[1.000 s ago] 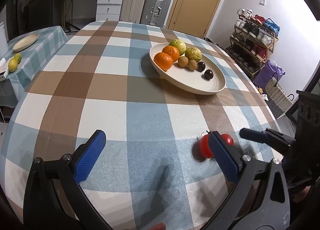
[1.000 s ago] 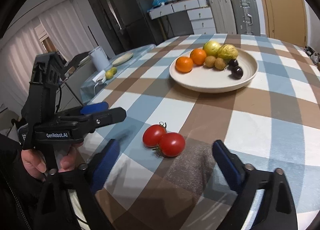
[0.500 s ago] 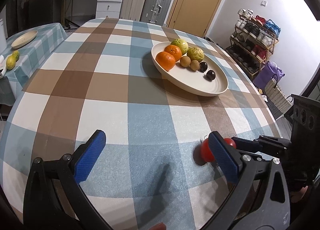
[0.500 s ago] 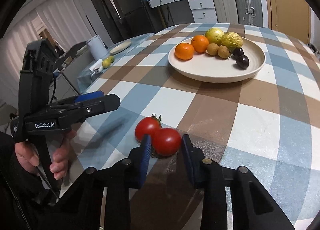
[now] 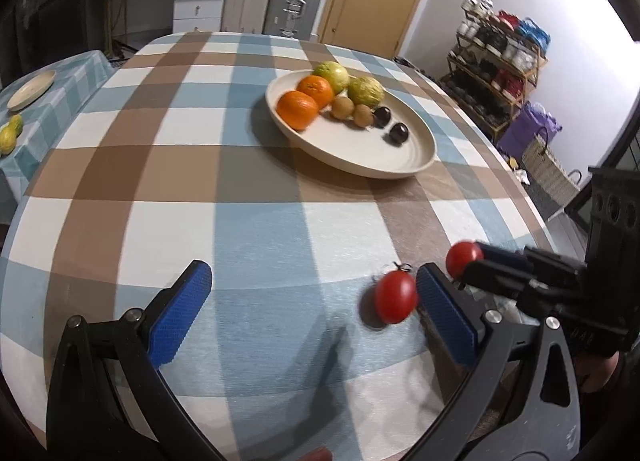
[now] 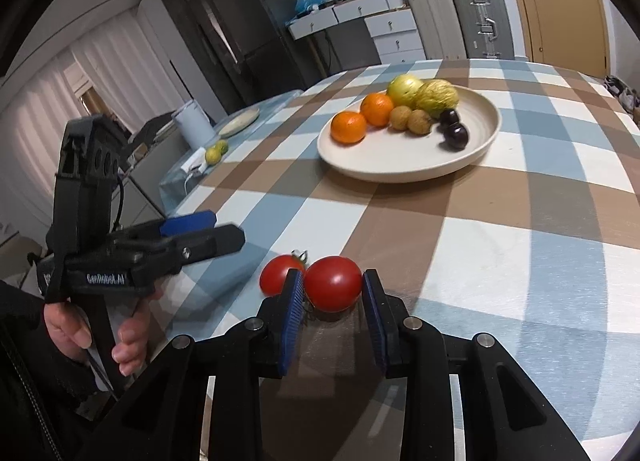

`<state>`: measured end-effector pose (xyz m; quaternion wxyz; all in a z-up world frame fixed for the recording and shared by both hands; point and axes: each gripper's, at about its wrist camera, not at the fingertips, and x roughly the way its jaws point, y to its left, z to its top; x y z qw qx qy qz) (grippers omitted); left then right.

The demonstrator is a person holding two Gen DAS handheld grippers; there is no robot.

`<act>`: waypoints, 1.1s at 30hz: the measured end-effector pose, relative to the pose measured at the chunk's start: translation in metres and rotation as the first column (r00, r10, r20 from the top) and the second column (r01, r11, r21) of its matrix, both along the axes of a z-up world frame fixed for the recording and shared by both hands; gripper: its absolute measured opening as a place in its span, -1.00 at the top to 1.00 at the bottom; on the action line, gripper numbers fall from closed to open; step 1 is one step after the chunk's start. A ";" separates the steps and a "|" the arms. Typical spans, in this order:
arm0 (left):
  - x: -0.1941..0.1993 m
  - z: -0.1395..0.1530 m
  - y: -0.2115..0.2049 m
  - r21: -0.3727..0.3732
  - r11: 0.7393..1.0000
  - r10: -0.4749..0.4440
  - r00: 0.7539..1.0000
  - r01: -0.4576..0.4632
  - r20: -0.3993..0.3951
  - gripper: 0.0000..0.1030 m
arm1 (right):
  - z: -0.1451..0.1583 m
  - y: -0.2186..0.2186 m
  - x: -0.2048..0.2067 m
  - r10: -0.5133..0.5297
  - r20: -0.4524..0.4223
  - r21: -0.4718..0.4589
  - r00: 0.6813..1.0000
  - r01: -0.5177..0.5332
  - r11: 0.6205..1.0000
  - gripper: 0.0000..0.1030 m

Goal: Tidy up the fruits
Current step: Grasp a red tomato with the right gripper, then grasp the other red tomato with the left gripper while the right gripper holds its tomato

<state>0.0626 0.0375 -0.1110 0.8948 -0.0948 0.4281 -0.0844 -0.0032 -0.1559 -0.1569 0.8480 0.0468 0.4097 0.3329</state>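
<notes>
Two red tomatoes are near the front of the checked table. My right gripper (image 6: 333,293) is shut on the right tomato (image 6: 334,283), its blue pads pressing both sides. The other tomato (image 6: 278,275) sits just left of it on the cloth. In the left wrist view the held tomato (image 5: 464,259) is in the right gripper (image 5: 474,263), slightly apart from the free tomato (image 5: 396,297). My left gripper (image 5: 312,275) stands open, and the free tomato lies just inside its right finger. A cream plate (image 5: 400,173) farther back holds oranges, green fruits, brown fruits and dark plums.
The plate (image 6: 400,175) has bare room on its near side. A side table (image 5: 60,109) at the left carries a small plate and yellow-green fruit. Suitcases, drawers and a shoe rack (image 5: 500,61) stand beyond the table. A person's hand (image 6: 72,325) holds the left gripper (image 6: 224,235).
My right gripper went from wide open to shut on the right tomato. That tomato now sits slightly apart from the other. The left gripper stayed open and shifted a little.
</notes>
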 end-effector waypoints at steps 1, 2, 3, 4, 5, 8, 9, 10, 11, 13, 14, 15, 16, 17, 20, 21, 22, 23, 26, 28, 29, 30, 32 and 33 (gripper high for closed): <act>0.001 0.000 -0.003 0.003 1.000 -0.008 1.000 0.008 -0.004 -0.98 | 0.001 -0.003 0.000 -0.005 0.004 0.005 1.000 0.005 1.000 0.40; 0.002 -0.001 -0.007 0.009 1.000 -0.017 1.000 0.017 -0.010 -0.97 | 0.002 -0.006 0.000 -0.009 0.007 0.011 1.000 0.008 1.000 0.40; 0.004 -0.002 -0.012 0.017 0.999 -0.027 1.000 0.028 -0.015 -0.98 | 0.004 -0.009 0.000 -0.024 0.017 0.007 1.000 0.024 1.000 0.40; 0.005 -0.002 -0.015 0.018 0.999 -0.039 0.999 0.040 -0.021 -0.98 | 0.006 -0.013 0.000 -0.037 0.029 0.002 0.999 0.037 0.999 0.40; 0.009 -0.004 -0.020 0.010 0.998 -0.059 0.998 0.060 -0.037 -0.97 | 0.006 -0.016 -0.001 -0.039 0.033 0.004 0.999 0.039 0.999 0.40; 0.015 -0.006 -0.028 0.002 0.996 -0.084 0.994 0.084 -0.063 -0.97 | 0.009 -0.027 -0.002 -0.059 0.048 0.007 0.997 0.059 0.998 0.40; 0.017 -0.007 -0.031 -0.002 0.995 -0.096 0.993 0.096 -0.071 -0.97 | 0.009 -0.031 -0.002 -0.064 0.052 0.011 0.997 0.063 0.998 0.40; 0.017 -0.008 -0.033 -0.006 0.995 -0.104 0.992 0.104 -0.077 -0.97 | 0.011 -0.036 -0.003 -0.074 0.059 0.012 0.996 0.074 0.997 0.40; 0.018 -0.009 -0.036 -0.010 0.993 -0.117 0.989 0.116 -0.087 -0.97 | 0.011 -0.038 -0.003 -0.079 0.061 0.014 0.995 0.079 0.997 0.40; 0.019 -0.011 -0.041 -0.007 0.991 -0.132 0.987 0.131 -0.096 -0.96 | 0.013 -0.045 -0.004 -0.091 0.063 0.018 0.994 0.090 0.996 0.40; 0.019 -0.011 -0.043 -0.007 0.990 -0.141 0.985 0.141 -0.095 -0.94 | 0.014 -0.049 -0.004 -0.102 0.067 0.019 0.993 0.101 0.995 0.40; 0.018 -0.011 -0.044 -0.005 0.989 -0.147 0.985 0.147 -0.093 -0.92 | 0.014 -0.053 -0.004 -0.109 0.066 0.024 0.992 0.107 0.994 0.40; 0.017 -0.011 -0.045 -0.003 0.988 -0.152 0.984 0.153 -0.089 -0.86 | 0.014 -0.055 -0.004 -0.113 0.064 0.027 0.992 0.111 0.993 0.40; 0.016 -0.010 -0.047 -0.004 0.987 -0.160 0.983 0.161 -0.086 -0.77 | 0.014 -0.057 -0.004 -0.118 0.064 0.030 0.991 0.116 0.993 0.40; 0.016 -0.011 -0.049 -0.011 0.983 -0.182 0.979 0.182 -0.094 -0.37 | 0.015 -0.059 -0.004 -0.119 0.067 0.037 0.991 0.116 0.993 0.40; 0.016 -0.011 -0.050 -0.019 0.981 -0.192 0.976 0.191 -0.099 -0.28 | 0.016 -0.059 -0.004 -0.118 0.071 0.040 0.991 0.115 0.993 0.40; 0.016 -0.012 -0.050 -0.024 0.980 -0.199 0.975 0.198 -0.100 -0.12 | 0.017 -0.059 -0.005 -0.115 0.071 0.042 0.991 0.112 0.993 0.40; 0.015 -0.012 -0.050 -0.033 0.977 -0.214 0.971 0.212 -0.102 0.14 | 0.017 -0.059 -0.005 -0.112 0.073 0.042 0.991 0.110 0.993 0.40; 0.015 -0.014 -0.052 -0.051 0.968 -0.248 0.962 0.244 -0.112 0.53 | 0.019 -0.057 -0.006 -0.105 0.080 0.040 0.991 0.102 0.994 0.40; 0.014 -0.014 -0.052 -0.081 0.964 -0.260 0.959 0.252 -0.110 0.53 | 0.019 -0.055 -0.007 -0.102 0.083 0.039 0.991 0.099 0.994 0.40; 0.014 -0.012 -0.052 -0.080 0.964 -0.262 0.960 0.254 -0.100 0.53 | 0.019 -0.055 -0.007 -0.101 0.082 0.039 0.992 0.098 0.994 0.40; 0.013 -0.011 -0.052 -0.078 0.963 -0.263 0.960 0.257 -0.092 0.53 | 0.019 -0.055 -0.006 -0.102 0.081 0.036 0.991 0.100 0.994 0.40; 0.013 -0.008 -0.052 -0.091 0.960 -0.271 0.959 0.263 -0.082 0.53 | 0.018 -0.054 -0.004 -0.103 0.076 0.034 0.992 0.100 0.994 0.40; 0.013 -0.008 -0.052 -0.092 0.960 -0.272 0.959 0.264 -0.079 0.53 | 0.017 -0.054 -0.004 -0.105 0.075 0.032 0.992 0.102 0.994 0.40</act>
